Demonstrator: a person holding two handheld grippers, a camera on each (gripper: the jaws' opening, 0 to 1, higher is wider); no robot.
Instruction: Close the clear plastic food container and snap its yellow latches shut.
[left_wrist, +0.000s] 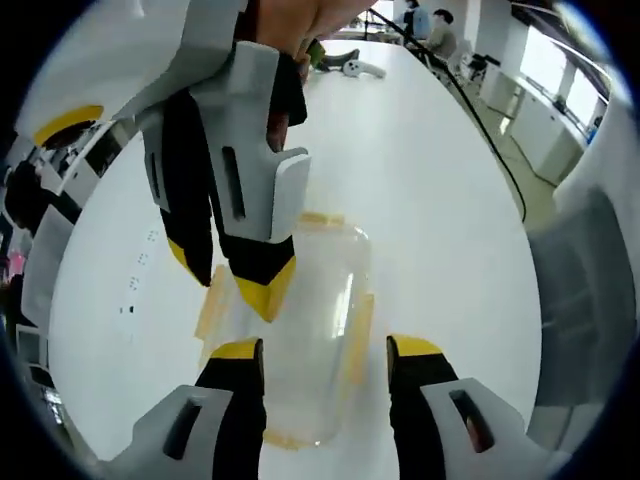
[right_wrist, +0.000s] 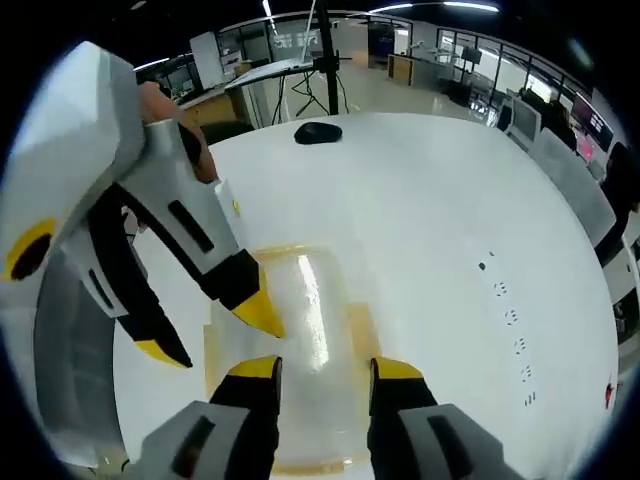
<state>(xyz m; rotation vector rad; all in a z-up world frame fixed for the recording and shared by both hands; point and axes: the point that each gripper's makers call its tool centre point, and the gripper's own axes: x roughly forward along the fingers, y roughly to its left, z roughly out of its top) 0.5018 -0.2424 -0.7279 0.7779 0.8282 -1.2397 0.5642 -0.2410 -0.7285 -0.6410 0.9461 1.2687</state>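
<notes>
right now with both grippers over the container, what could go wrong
1. Both grippers crowd the clear container: in the left gripper view the right gripper, jaws open, hangs just ahead of the left gripper. They may collide.
2. The container sits loose on the smooth white table; a sideways push on a yellow latch could slide it instead of snapping it.

Bright, even ceiling light floods the white table (right_wrist: 450, 220); glare streaks the container lid (right_wrist: 312, 310). Edges bow at every clock position; near claws look soft.
</notes>
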